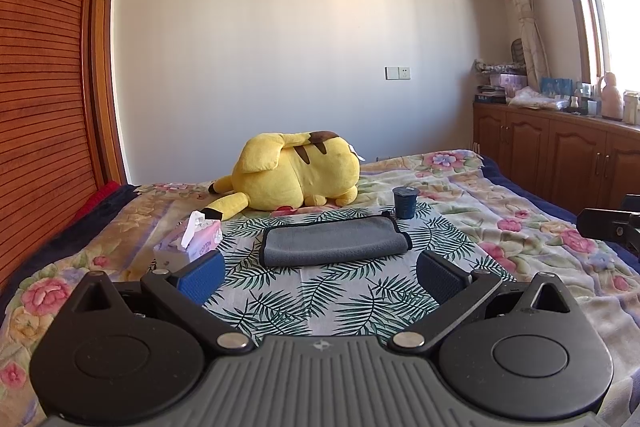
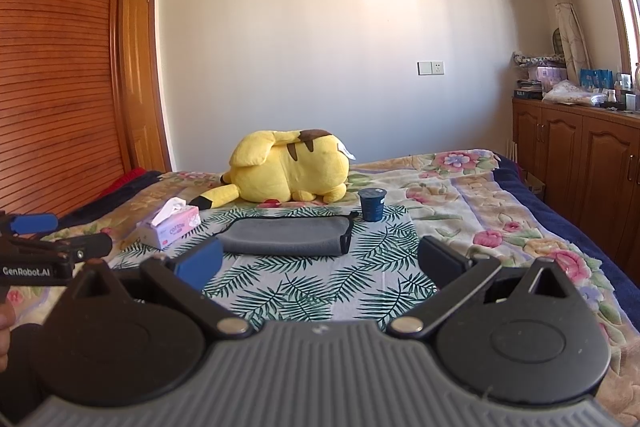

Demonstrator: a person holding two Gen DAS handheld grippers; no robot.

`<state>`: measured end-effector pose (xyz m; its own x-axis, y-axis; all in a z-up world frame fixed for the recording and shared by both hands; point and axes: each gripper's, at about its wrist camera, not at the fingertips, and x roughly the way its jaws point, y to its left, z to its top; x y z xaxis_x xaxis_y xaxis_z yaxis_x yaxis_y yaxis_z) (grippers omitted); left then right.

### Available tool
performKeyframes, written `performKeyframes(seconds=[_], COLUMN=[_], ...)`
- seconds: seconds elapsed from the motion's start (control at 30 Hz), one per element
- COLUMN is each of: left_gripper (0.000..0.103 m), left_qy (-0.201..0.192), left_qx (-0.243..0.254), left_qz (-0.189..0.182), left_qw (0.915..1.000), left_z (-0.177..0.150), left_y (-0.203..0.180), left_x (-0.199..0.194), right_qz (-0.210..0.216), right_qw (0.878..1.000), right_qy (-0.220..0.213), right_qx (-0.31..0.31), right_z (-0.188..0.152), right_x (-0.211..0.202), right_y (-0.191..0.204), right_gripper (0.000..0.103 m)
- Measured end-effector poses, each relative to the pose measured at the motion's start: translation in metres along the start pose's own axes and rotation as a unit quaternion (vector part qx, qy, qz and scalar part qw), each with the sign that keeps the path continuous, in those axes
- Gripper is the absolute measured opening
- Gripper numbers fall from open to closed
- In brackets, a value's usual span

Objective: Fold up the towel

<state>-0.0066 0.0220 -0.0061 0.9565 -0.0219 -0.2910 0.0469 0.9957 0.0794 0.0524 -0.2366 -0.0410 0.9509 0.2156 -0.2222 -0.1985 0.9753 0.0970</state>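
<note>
The bed (image 1: pixel 532 187) fills the lower field in both views, covered by a floral blanket (image 2: pixel 500 203) with a palm-leaf cloth (image 1: pixel 320 303) spread over its middle. On the blanket beyond the cloth lies a yellow plush toy (image 1: pixel 296 173), on its side, back toward me. The grey towel (image 1: pixel 334 241), edged in black, lies flat on the palm-leaf cloth and is doubled over on itself, a black loop showing at its right end; nothing grips it. To its left, on the blanket at the cloth's edge, sits a pink tissue box (image 1: pixel 200 239) with a tissue standing out of the top. To the towel's far right stands a dark blue cup (image 1: pixel 405 201), upright, near the towel corner but apart from it. My left tool (image 1: pixel 320 277) hangs above the cloth short of the towel, its blue-padded fingers (image 1: pixel 200 281) spread wide with nothing between them. My right tool (image 2: pixel 320 263) is likewise held short of the towel, fingers wide apart and holding nothing. The left tool's side appears at the left edge of the right wrist view.
</note>
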Motion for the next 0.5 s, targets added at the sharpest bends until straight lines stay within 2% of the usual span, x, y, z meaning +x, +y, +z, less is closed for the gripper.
performKeyframes(seconds=[0.5], left_gripper=[0.087], left_qy=[0.0], left_qx=[0.004], left_qz=[0.002], left_qw=[1.0], left_z=[-0.0044], left_y=[0.0012], left_x=[-0.0009], right_qz=[0.0], right_qw=[1.0], right_qy=[0.0], right_qx=[0.0], right_z=[-0.0005], right_x=[-0.0004], right_y=[0.0007], right_gripper=[0.103])
